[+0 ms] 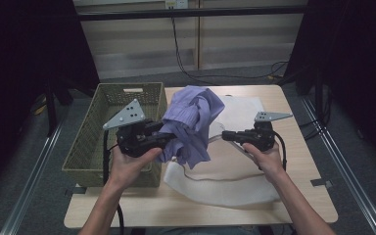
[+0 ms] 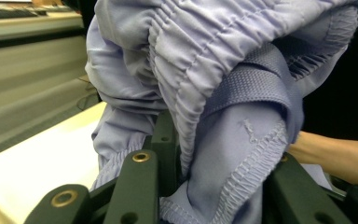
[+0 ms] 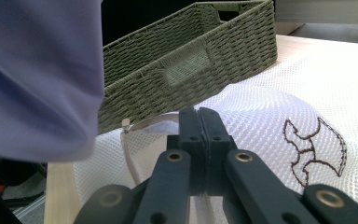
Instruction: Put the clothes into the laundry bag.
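My left gripper (image 1: 164, 134) holds a bunched lilac garment (image 1: 192, 120) with an elastic waistband above the table, and it is shut on the cloth. In the left gripper view the garment (image 2: 205, 84) drapes over the jaws and hides the gripper (image 2: 182, 156) tips. A white mesh laundry bag (image 1: 225, 188) with a beige rim lies on the table below and to the right. My right gripper (image 1: 225, 135) is shut on the bag's raised edge beside the garment. In the right gripper view its jaws (image 3: 199, 116) press together against the mesh bag (image 3: 270, 121).
An olive woven basket (image 1: 85, 142) stands at the table's left side, just left of my left gripper; its handle wall (image 3: 191, 60) faces the right gripper. The wooden table (image 1: 301, 196) has bare room at the right and front. Cables lie on the floor beyond.
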The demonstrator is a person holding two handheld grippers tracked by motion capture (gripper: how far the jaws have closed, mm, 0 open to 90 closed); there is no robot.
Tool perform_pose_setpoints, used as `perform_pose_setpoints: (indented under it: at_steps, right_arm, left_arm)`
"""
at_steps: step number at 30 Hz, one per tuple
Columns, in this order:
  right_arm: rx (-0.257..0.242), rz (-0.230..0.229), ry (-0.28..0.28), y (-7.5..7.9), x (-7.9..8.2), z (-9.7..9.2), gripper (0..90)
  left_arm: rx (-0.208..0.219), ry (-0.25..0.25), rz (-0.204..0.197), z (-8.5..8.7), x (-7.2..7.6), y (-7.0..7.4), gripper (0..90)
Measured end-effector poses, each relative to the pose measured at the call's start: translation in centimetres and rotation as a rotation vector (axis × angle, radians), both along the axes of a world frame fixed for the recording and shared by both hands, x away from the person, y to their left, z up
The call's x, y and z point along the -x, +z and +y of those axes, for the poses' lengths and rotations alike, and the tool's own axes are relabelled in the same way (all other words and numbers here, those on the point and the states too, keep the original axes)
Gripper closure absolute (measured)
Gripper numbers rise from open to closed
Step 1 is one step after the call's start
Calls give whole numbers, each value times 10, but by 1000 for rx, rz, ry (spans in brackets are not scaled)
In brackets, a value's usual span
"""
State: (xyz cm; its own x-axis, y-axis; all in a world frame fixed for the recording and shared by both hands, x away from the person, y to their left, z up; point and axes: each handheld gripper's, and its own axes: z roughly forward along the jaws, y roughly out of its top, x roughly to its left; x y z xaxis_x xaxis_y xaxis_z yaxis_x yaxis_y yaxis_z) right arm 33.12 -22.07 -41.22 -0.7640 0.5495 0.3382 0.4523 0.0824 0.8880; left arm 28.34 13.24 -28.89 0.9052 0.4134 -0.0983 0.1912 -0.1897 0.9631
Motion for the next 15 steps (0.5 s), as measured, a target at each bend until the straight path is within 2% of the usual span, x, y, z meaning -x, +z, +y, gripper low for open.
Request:
perform_pose_setpoints:
  at_steps: [8,11,15]
  right_arm:
    - [0,-1,-5,-1,-1,-1,897]
    - [2,-1,-2,-1,-1,0,897]
    - [4,-1,-4,-1,-1,0,896]
  left_arm:
    - [-19,-32,4,-16,4,-7,692]
    - [-10,-58,13,-20,5,-10,692]
    - [-47,-59,13,-27,6,-14,690]
